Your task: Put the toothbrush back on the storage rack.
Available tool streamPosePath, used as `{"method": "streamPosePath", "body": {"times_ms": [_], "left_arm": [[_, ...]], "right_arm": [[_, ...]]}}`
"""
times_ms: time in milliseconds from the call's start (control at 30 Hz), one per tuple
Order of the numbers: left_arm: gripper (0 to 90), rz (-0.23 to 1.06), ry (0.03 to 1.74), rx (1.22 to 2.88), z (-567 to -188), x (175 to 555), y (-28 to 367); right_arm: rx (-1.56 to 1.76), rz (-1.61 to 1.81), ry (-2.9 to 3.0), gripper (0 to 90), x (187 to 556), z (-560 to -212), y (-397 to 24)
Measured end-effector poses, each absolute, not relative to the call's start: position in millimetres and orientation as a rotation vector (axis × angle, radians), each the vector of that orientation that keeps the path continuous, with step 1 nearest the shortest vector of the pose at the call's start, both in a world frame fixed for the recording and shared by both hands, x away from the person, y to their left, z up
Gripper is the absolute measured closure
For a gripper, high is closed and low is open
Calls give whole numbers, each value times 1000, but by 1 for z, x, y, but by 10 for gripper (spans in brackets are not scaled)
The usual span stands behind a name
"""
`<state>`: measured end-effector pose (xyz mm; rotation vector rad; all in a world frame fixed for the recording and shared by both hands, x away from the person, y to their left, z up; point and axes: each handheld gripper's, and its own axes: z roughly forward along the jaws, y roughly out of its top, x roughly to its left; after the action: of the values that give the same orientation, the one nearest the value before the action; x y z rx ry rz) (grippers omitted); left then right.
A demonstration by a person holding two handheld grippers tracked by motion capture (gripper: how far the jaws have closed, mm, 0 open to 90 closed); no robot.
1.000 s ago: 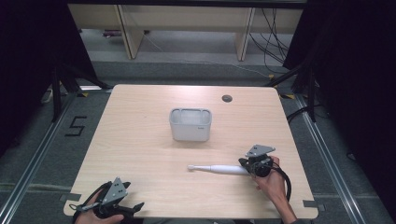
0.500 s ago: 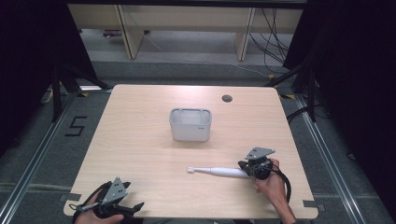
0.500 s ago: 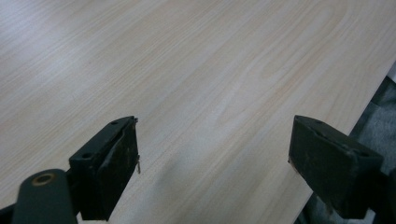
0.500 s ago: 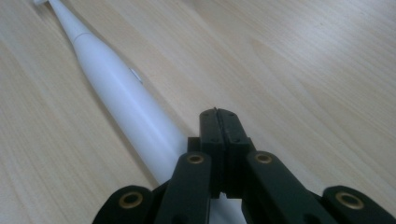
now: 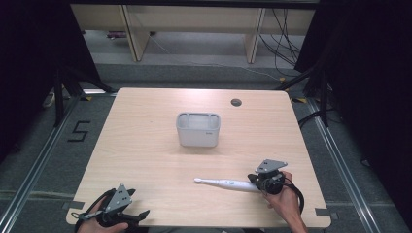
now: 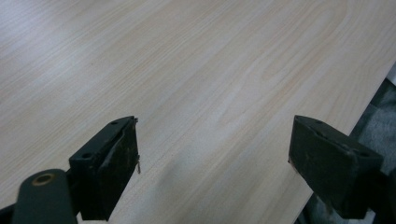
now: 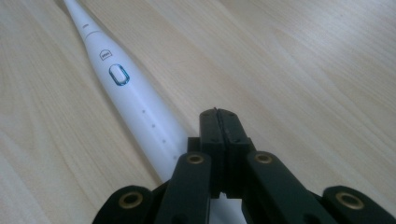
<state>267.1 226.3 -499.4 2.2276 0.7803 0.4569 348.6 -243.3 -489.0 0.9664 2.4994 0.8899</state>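
The electric toothbrush (image 5: 227, 184) lies flat on the wooden table (image 5: 145, 145), in the near right quarter of the top as the high view shows it. Its long axis runs almost parallel to the near table edge, tilted only slightly: the narrow brush end points toward the left side of the table and sits a little farther from the person than the thick handle end, which points right. The handle end reaches the right gripper (image 5: 260, 182).

In the right gripper view the toothbrush (image 7: 135, 100) runs from the upper left corner down toward the bottom centre. The neck is at the top; the oval button with a blue ring faces upward. The white body passes beneath the gripper linkage, to the left of the jaw tips.

The right gripper (image 7: 219, 116) has its jaws pressed flat together, with no gap and nothing between the tips. Whether the gripper body touches the handle cannot be determined.

The left gripper (image 5: 133, 216) rests at the near left corner of the table, well apart from the toothbrush. In the left gripper view its jaws (image 6: 215, 154) stand wide apart over bare wood, with nothing between them.

A grey rectangular container (image 5: 197, 129) stands upright near the table centre, beyond the toothbrush and well apart from it.
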Motion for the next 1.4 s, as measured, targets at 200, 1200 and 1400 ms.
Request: {"method": "streamPosePath", "body": {"times_ms": [200, 1200, 1400], "left_arm": [[155, 456, 782, 2225, -499, 267, 226], [155, 456, 782, 2230, -499, 266, 226], [155, 455, 780, 2233, -499, 267, 226]], "right_arm": [[956, 876, 2513, 900, 338, -488, -239], [912, 847, 2533, 892, 293, -487, -230], [913, 826, 2547, 871, 290, -485, -230]]}}
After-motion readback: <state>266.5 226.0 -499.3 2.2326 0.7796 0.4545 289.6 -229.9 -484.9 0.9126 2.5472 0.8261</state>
